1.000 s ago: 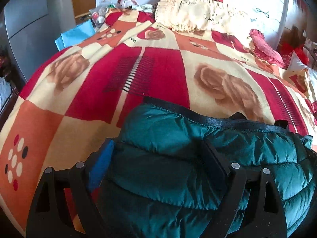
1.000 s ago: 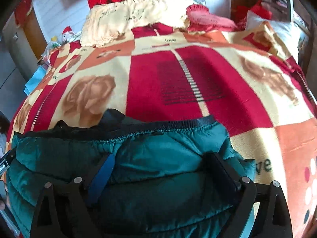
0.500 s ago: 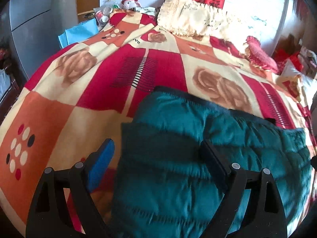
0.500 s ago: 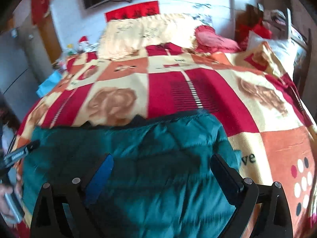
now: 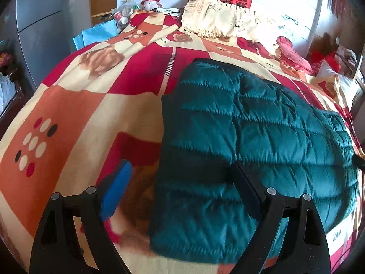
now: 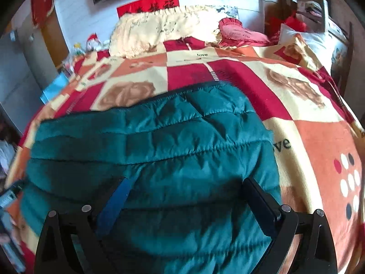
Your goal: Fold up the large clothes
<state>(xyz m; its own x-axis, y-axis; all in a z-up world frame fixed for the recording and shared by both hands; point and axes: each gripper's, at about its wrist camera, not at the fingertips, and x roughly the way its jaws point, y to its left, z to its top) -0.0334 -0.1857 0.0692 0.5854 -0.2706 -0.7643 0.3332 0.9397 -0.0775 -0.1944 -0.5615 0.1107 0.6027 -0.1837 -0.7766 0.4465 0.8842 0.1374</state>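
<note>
The quilted jacket (image 5: 262, 137) is deep teal, stitched in horizontal bands, with a dark edge along its far side. Under it the blanket (image 5: 68, 114) is checked in red, orange and cream, with brown roses, dot clusters and the word "love". At the far end lie a cream fringed pillow (image 5: 219, 18) and a pink ruffled cushion (image 5: 292, 54). A red banner (image 6: 148, 5) with dark characters hangs on the white wall.

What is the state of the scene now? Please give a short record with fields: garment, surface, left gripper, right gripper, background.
garment: teal quilted puffer jacket, lying spread flat, not gripped
surface: bed blanket with red, orange and cream squares, rose prints
left gripper: open, above the jacket's left edge
right gripper: open, above the jacket
background: cream fringed pillow, red pillow, red banner on wall
</note>
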